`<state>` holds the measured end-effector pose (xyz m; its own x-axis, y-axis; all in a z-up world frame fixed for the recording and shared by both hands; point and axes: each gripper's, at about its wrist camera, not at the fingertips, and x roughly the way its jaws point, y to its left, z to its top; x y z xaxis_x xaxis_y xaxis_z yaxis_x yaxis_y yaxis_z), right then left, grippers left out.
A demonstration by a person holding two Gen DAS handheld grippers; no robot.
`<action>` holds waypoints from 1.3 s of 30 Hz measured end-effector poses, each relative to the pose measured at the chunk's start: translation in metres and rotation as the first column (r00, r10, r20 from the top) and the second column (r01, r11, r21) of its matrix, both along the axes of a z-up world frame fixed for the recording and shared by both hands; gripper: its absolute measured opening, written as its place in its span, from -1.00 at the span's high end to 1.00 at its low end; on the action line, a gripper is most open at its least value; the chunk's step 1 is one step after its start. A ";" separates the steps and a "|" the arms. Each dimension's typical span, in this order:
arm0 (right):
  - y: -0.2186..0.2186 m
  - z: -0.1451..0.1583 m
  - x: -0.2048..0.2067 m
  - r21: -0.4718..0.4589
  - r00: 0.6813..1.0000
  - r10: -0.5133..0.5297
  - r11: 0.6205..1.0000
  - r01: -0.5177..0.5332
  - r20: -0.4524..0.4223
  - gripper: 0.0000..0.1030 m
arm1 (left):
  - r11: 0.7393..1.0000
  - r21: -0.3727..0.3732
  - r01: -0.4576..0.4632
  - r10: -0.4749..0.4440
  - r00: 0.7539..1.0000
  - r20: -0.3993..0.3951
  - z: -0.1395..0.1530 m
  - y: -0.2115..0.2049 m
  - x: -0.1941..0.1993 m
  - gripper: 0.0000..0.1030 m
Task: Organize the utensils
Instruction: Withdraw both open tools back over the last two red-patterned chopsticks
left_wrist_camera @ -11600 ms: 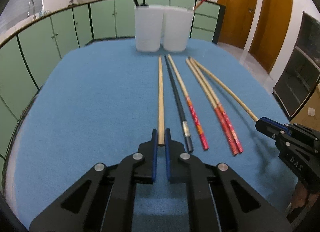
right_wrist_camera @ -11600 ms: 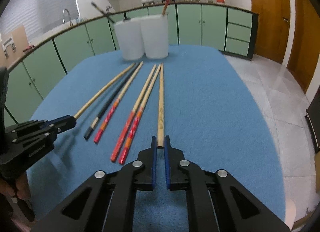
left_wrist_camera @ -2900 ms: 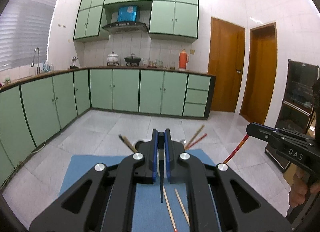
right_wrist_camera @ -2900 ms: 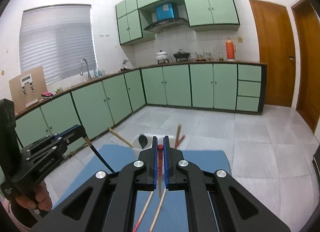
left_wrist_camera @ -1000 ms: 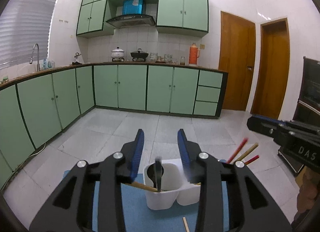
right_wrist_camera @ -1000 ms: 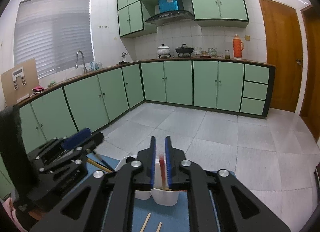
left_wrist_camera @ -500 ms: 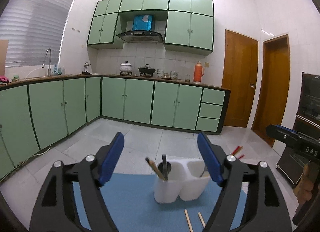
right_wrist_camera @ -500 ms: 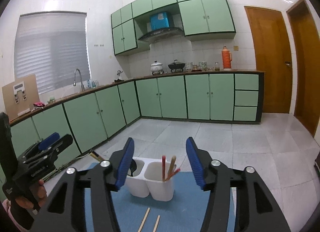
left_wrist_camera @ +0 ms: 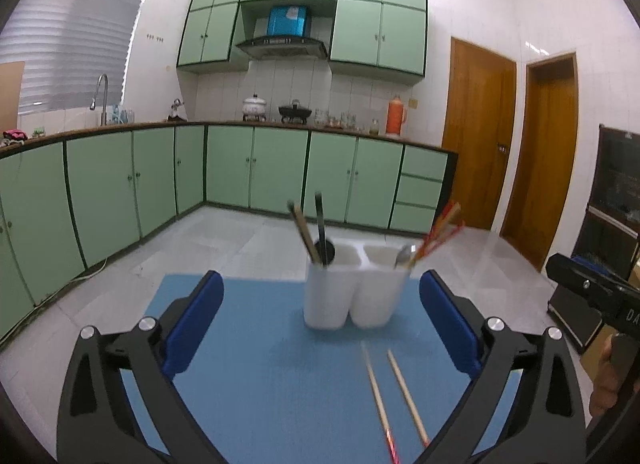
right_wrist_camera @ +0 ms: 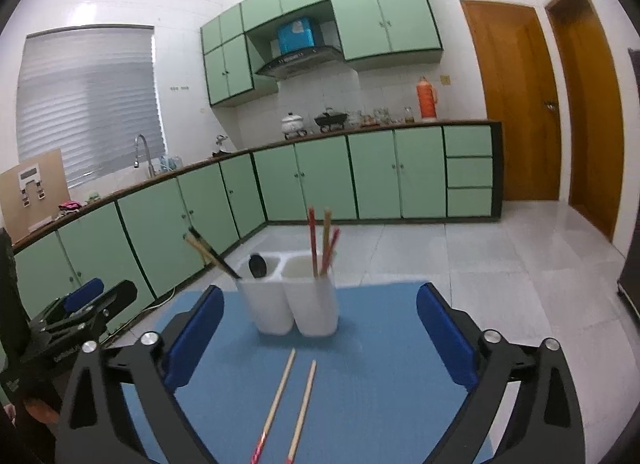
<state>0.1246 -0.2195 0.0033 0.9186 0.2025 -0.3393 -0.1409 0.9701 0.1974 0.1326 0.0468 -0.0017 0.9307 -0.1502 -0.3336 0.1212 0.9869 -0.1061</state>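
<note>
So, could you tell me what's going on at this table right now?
A person with a gripper in each hand is sorting chopsticks into a white two-cup holder. Several already stand in it. Both the left gripper and right gripper are opening with nothing between them. Two chopsticks lie on the blue mat.

text: "D" readable | on: right claw (left_wrist_camera: 592,296) body, cut off by frame edge | other lettering: illegible
</note>
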 end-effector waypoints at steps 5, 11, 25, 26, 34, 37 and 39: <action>-0.005 -0.023 -0.008 -0.014 0.998 -0.030 0.999 0.029 -0.061 -0.88 | 0.999 0.037 0.008 -0.006 0.998 -0.056 -0.026 0.002 -0.017 -0.89; 0.003 -0.065 -0.020 -0.045 0.984 -0.033 0.999 0.025 -0.173 -0.88 | 0.998 0.061 0.010 -0.001 0.989 -0.147 -0.058 0.005 -0.031 -0.89; 0.043 -0.141 -0.062 -0.120 0.957 -0.019 0.993 -0.017 -0.290 -0.43 | 0.993 0.117 0.018 0.008 0.977 -0.213 -0.106 -0.013 -0.060 -0.89; 0.046 -0.143 -0.064 -0.117 0.955 -0.010 0.993 -0.026 -0.296 -0.34 | 0.992 0.121 0.017 0.009 0.977 -0.215 -0.108 -0.014 -0.060 -0.89; 0.062 -0.156 -0.070 -0.126 0.936 0.041 0.988 -0.090 -0.349 0.16 | 0.992 0.125 0.008 0.023 0.969 -0.247 -0.115 -0.010 -0.062 -0.89; 0.067 -0.159 -0.070 -0.131 0.930 0.051 0.986 -0.105 -0.363 0.26 | 0.992 0.125 0.003 0.029 0.966 -0.257 -0.115 -0.008 -0.060 -0.89; 0.068 -0.160 -0.069 -0.133 0.928 0.056 0.985 -0.112 -0.369 0.37 | 0.992 0.124 0.001 0.032 0.965 -0.261 -0.116 -0.005 -0.060 -0.89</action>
<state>0.0555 -0.1511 -0.1568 0.7086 0.1945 -0.6782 -0.1693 0.9800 0.1042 0.0726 0.0415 -0.1172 0.8102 -0.0793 -0.5808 0.0899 0.9959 -0.0106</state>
